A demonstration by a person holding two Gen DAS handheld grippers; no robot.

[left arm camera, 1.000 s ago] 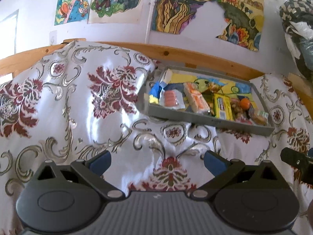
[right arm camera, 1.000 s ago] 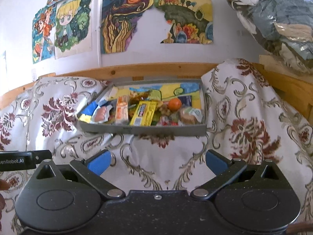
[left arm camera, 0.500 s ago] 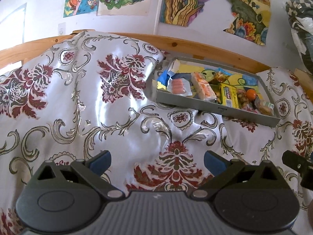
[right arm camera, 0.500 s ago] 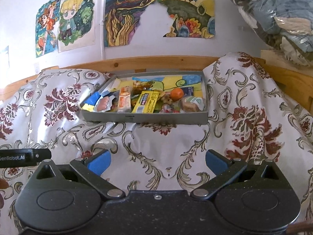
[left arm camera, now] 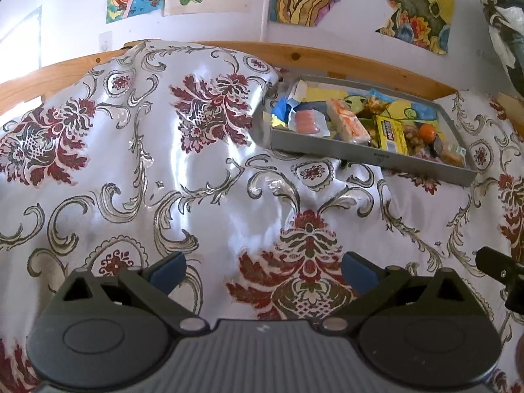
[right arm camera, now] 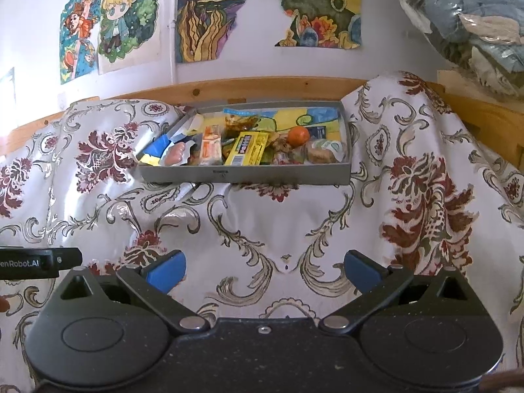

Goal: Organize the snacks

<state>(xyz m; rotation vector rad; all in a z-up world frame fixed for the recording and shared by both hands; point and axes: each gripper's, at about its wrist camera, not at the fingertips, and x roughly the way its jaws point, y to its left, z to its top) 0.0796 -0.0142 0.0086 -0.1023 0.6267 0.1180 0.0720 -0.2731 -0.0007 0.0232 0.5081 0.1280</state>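
A grey tray [right arm camera: 249, 175] full of snacks rests on the flowered cloth near the wooden rail. Inside I see a yellow pack [right arm camera: 246, 148], an orange fruit [right arm camera: 298, 136], a pink sausage pack [right arm camera: 175, 154] and an orange-and-white bar [right arm camera: 209, 145]. In the left wrist view the same tray [left arm camera: 370, 156] sits at the upper right, with the yellow pack [left arm camera: 391, 132] and the orange fruit [left arm camera: 427, 132]. My left gripper [left arm camera: 263, 270] is open and empty, well short of the tray. My right gripper [right arm camera: 264, 270] is open and empty too, facing the tray from a distance.
White cloth with red flowers [left arm camera: 203, 124] covers the surface and rises in humps left and right of the tray [right arm camera: 422, 177]. A wooden rail [right arm camera: 262, 86] and a wall with posters lie behind. Bagged bundles [right arm camera: 471, 19] are stacked at the upper right.
Both grippers have drawn back from the tray, which looks smaller and farther in both views. The left view has swung left, so the tray sits further right. Both jaws stay open.
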